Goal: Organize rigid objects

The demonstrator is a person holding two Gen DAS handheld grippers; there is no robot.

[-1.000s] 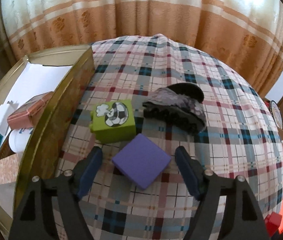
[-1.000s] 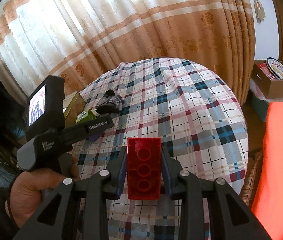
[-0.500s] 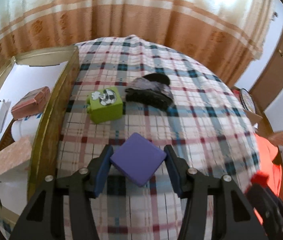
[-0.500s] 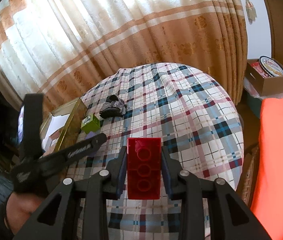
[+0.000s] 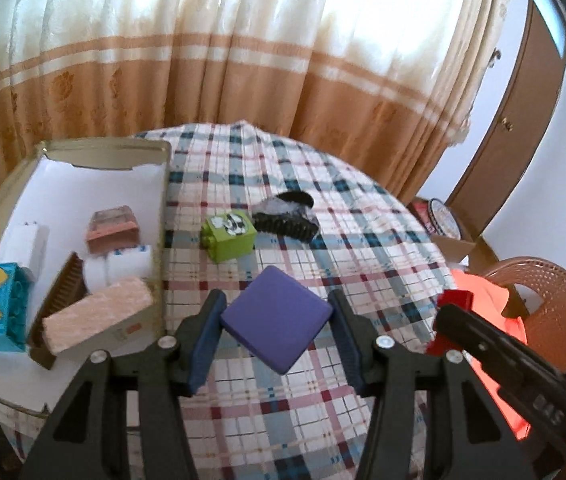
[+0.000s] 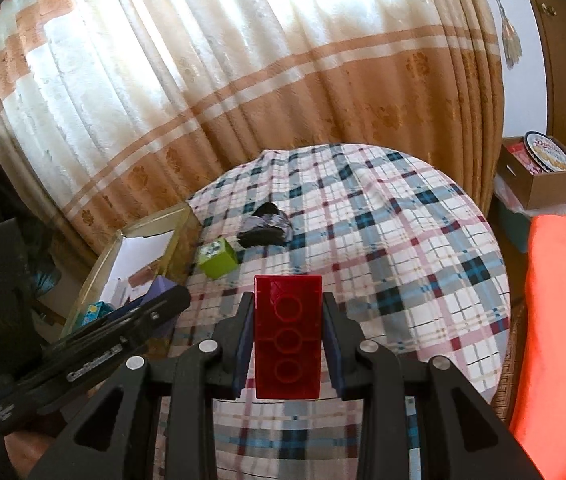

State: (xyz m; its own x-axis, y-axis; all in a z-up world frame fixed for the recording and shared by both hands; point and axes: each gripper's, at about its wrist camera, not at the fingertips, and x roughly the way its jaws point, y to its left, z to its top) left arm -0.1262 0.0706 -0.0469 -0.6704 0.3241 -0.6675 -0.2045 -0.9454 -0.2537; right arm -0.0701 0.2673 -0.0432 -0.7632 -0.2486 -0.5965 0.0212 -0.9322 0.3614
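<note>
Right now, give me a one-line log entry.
left gripper: holds purple block | right gripper: holds red brick | green block: on table

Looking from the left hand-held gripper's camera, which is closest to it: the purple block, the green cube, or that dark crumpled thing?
1. Purple block: clamped in the left hand-held gripper.
2. Green cube: farther out on the tablecloth.
3. Dark crumpled thing: just beyond it, to the right.

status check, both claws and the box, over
Left claw shut on purple block. Right claw shut on red brick. Box open, partly filled; path clear.
</note>
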